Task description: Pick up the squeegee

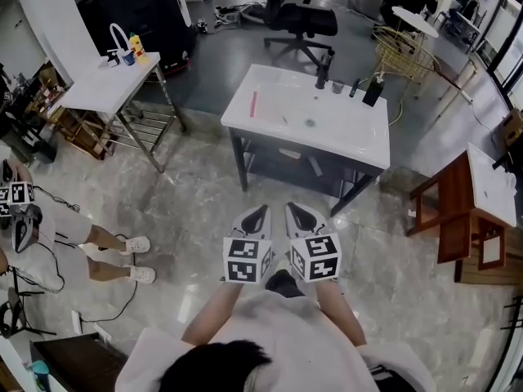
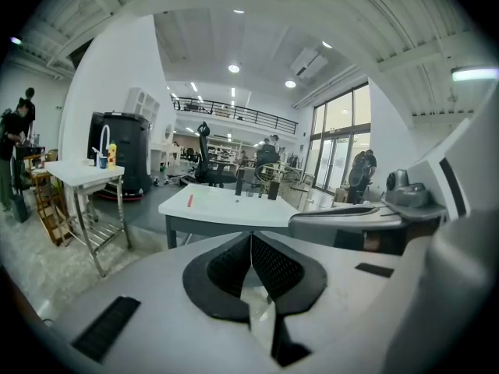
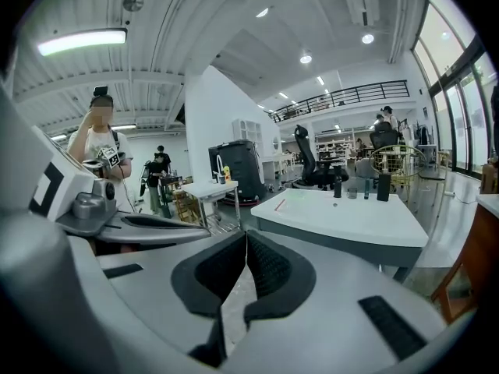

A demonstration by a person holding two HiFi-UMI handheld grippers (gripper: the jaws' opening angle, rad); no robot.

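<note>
left gripper (image 2: 251,238) clenched, empty | right gripper (image 3: 246,237) clenched, empty | white table (image 1: 327,133) ahead

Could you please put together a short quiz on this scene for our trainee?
1. True or false: the left gripper and the right gripper are both shut with nothing between their jaws.
2. Where does the thin red item lie? A) on the white table; B) on the floor; C) between a gripper's jaws.
3. In the head view, what piece of furniture stands beyond the white table's far edge?
Key: 1 true; 2 A; 3 a black office chair.
</note>
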